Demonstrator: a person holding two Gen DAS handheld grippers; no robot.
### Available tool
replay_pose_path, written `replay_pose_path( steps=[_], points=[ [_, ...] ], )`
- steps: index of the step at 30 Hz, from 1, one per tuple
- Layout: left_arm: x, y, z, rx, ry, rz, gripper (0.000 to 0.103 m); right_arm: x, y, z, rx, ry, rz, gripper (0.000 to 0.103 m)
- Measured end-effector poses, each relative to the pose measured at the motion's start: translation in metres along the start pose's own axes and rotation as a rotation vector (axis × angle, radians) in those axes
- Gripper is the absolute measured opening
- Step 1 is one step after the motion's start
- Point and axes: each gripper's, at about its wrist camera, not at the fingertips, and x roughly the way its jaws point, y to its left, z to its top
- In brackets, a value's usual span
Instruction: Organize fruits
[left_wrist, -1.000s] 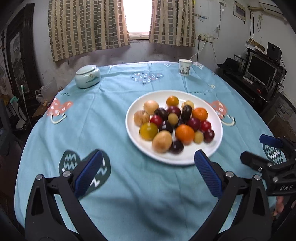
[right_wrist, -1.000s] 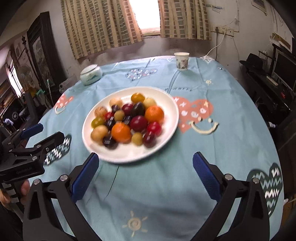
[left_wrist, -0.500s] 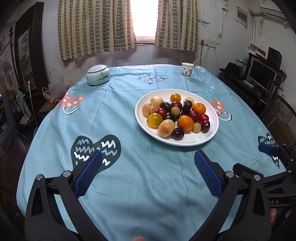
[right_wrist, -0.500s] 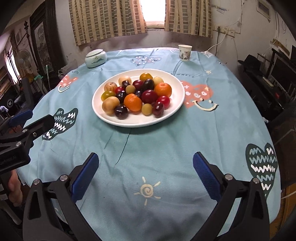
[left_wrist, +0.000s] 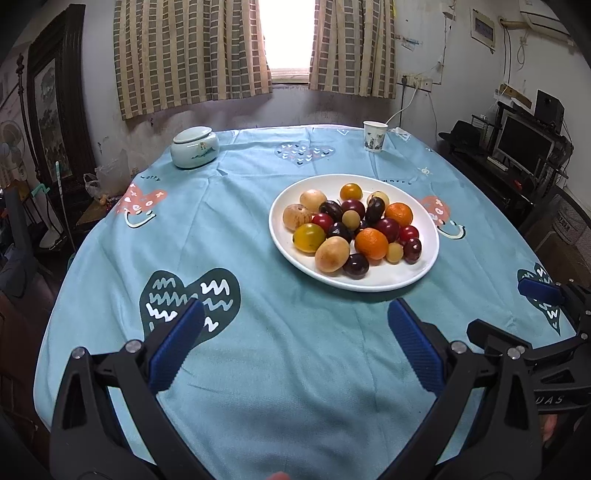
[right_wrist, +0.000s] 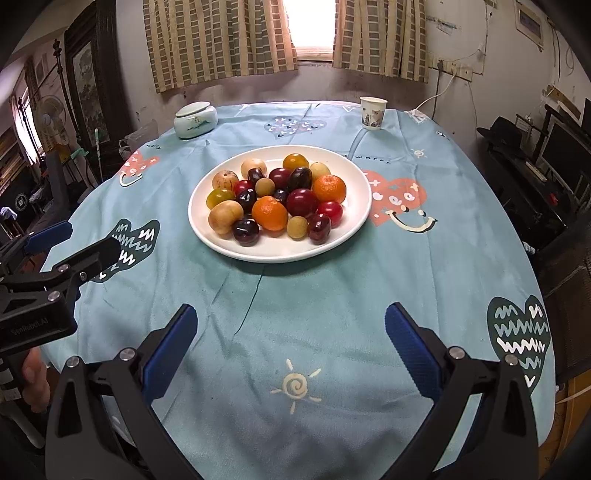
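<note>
The fruits (right_wrist: 277, 195) sit in a heap on a white plate (right_wrist: 354, 221), and the plate rests on a round table with a blue tablecloth (right_wrist: 295, 314). In the heap are two oranges (right_wrist: 270, 213), some dark red plums (right_wrist: 302, 202), a few small pale round ones and some tan ones. They touch each other and fill the middle of the plate. One small orange-yellow fruit (left_wrist: 351, 191) lies at the far side of the heap.

Far back on the cloth stands a paper cup (left_wrist: 375, 136). On the other far side is a white jar with a lid (left_wrist: 194, 147). Both are well apart from the plate.

The left gripper (left_wrist: 295, 325) hangs over the near part of the cloth, with its blue fingers (left_wrist: 177, 347) wide apart and nothing between them. The plate is ahead of it and a bit to its right. The right gripper (right_wrist: 290, 328) hangs over the near cloth too, fingers wide apart and holding nothing, with the plate straight ahead. A bit of a hand (right_wrist: 35, 384) shows at the left edge of the right view, maybe holding the left gripper's handle, but it is hard to see.
</note>
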Motion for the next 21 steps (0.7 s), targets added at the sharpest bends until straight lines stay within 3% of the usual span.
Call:
replay_pose_path(
  steps=[21],
  points=[
    [0.023, 0.000, 0.008, 0.017, 0.029, 0.002, 0.101, 0.017, -0.010, 0.010, 0.026, 0.030, 0.015, 0.102]
  ],
)
